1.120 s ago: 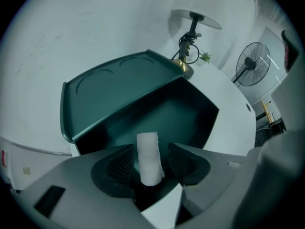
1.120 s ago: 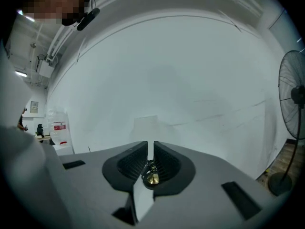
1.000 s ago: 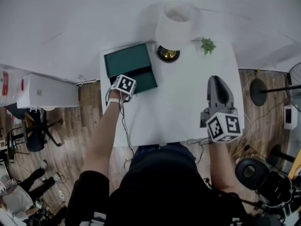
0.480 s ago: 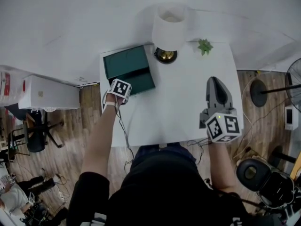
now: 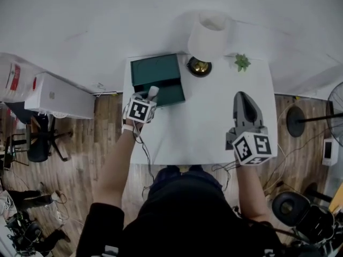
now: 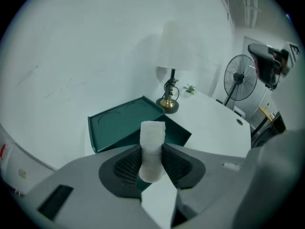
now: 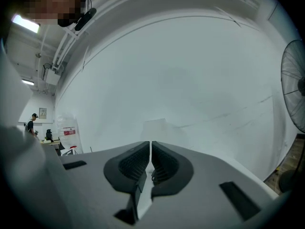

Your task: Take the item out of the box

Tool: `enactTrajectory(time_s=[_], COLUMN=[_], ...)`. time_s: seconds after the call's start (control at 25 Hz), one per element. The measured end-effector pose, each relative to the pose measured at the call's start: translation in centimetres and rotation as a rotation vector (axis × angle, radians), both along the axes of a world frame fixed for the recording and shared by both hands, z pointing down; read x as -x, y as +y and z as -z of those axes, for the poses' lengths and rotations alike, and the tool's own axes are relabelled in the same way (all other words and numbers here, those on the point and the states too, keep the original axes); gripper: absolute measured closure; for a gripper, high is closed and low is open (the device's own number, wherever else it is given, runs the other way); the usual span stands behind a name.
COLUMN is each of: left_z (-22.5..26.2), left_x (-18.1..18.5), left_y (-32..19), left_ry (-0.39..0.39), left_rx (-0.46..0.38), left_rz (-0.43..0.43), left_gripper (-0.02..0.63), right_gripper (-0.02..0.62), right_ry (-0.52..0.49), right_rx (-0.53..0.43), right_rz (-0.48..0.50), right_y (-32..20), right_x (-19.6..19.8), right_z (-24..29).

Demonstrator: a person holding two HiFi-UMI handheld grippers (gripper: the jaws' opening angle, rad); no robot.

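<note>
- Head view: my left gripper [image 5: 143,106] has drawn back from the green box [image 5: 155,71], with the white item [image 5: 153,91] now raised at the box's near edge.
- Left gripper view: my jaws pinch only the item's lower end; tilting may let it slip.
- Right gripper view: my right gripper [image 7: 150,162] is closed and empty.

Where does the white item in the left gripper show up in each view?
Head view: left of centre, white item poking up at the green box's near edge.
Left gripper view: dead centre, gripped between the left gripper's jaws.
Right gripper view: not in it.
Shared landmark: the lamp, next to the box in both.
</note>
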State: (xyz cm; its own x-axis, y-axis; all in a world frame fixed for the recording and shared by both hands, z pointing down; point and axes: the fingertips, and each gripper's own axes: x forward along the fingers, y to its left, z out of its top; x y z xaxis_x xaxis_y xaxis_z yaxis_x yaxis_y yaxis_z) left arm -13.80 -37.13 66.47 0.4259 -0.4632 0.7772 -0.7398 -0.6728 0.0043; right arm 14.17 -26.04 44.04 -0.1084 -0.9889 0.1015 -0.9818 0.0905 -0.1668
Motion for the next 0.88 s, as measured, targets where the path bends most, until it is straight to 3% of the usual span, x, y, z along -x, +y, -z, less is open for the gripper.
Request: enactTrajectory(time_s=[0.16,0.52,0.88], left_z=[3.3,15.3,24.0], left_x=[-0.2,-0.6,-0.7], left_y=[1.5,3.2,4.7], left_ry=[0.098,0.272,0.341], left_rx=[-0.037,-0.281,-0.468], left_rz=[0.026,0.029,0.053], left_gripper=[0.477,0.477,0.477], right_gripper=[0.578,0.58,0.589], right_ry=[0.006,0.007,0.04], right_rx=[-0.012,-0.051,-0.095], right_rz=[0.045,0.138,0.206], right_y=[-0.7,-1.3,-1.4], right_x=[2.1,6.5,8.7], right_z=[0.8,2.7,5.8])
